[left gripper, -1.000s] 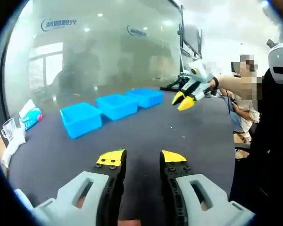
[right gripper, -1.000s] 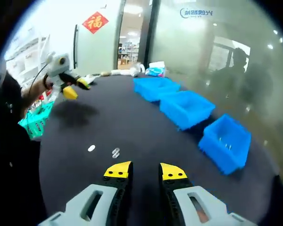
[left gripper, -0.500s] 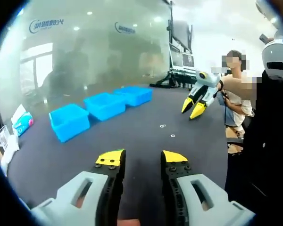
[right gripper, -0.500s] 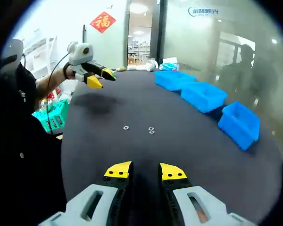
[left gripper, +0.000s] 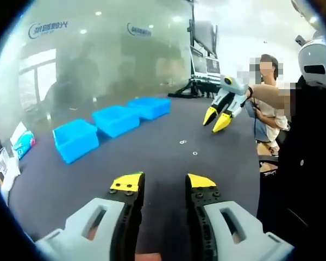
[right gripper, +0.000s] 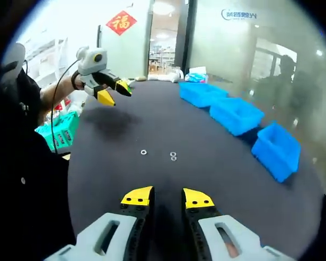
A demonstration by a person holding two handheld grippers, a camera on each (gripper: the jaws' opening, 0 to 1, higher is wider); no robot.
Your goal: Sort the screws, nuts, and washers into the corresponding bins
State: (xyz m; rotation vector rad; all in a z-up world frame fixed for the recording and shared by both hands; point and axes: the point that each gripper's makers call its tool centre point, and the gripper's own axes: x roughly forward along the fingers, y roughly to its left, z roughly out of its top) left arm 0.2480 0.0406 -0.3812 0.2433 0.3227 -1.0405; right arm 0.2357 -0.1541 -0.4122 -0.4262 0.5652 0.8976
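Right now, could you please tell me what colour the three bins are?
Blue, all three bins, best seen in the right gripper view.

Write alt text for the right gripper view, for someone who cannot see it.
A hand-held right gripper with yellow-tipped jaws, open and empty, points across a dark table. Small metal washers lie ahead, three blue bins line the right side, and the left gripper hangs above the table's far left.

Bench (right gripper: 206,163) top dark, matt, faintly textured, cloth-like. Three bins (right gripper: 236,115) blue plastic, smooth, slight sheen. Small washers (right gripper: 173,156) at 12 o'clock of right gripper (right gripper: 168,197) bright, shiny metal. Both grippers, left gripper (left gripper: 161,182) too: grey matt plastic bodies, glossy yellow tips. Wall behind bins frosted glass, reflective.
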